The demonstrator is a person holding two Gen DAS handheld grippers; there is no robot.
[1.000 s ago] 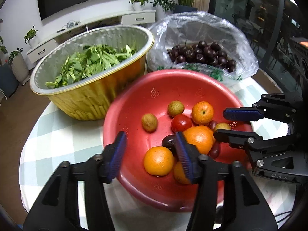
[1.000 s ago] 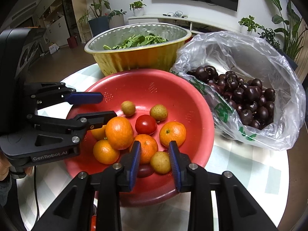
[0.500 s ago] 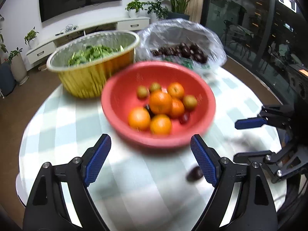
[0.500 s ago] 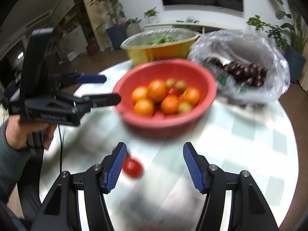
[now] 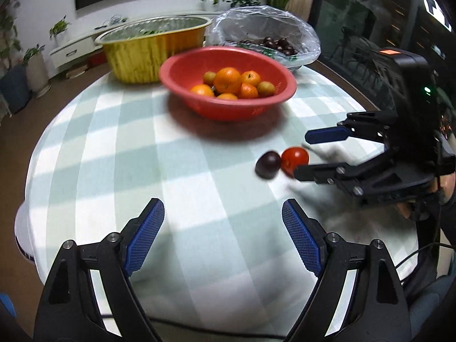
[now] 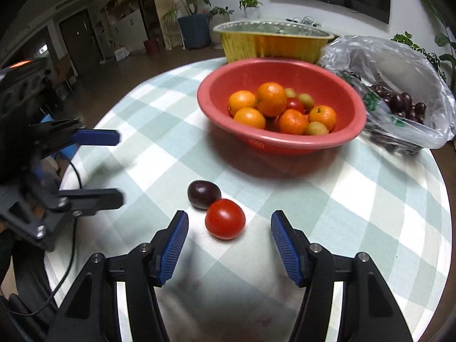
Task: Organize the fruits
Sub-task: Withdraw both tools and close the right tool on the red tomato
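Note:
A red tomato (image 6: 225, 219) and a dark plum (image 6: 203, 194) lie touching on the checked tablecloth, in front of the red bowl (image 6: 285, 68). The bowl holds oranges (image 6: 270, 99) and small yellow-green fruits. My right gripper (image 6: 228, 222) is open; the tomato lies between its fingertips, untouched. My left gripper (image 5: 221, 213) is open over bare cloth with nothing in it. In the left wrist view, the plum (image 5: 267, 164) and tomato (image 5: 295, 158) sit at the tips of the right gripper (image 5: 302, 152). In the right wrist view, the left gripper (image 6: 119, 168) hangs at the left.
Behind the bowl (image 5: 228, 111) stand a gold foil pan (image 5: 148, 54) of greens and a clear plastic bag (image 5: 265, 28) of dark cherries. The round table's edge curves close on the near side. A hand (image 5: 447, 182) holds the right gripper, and a cable trails below it.
Both grippers have drawn back from the bowl to the near part of the table and their jaws have widened. The plum and tomato now lie on the cloth.

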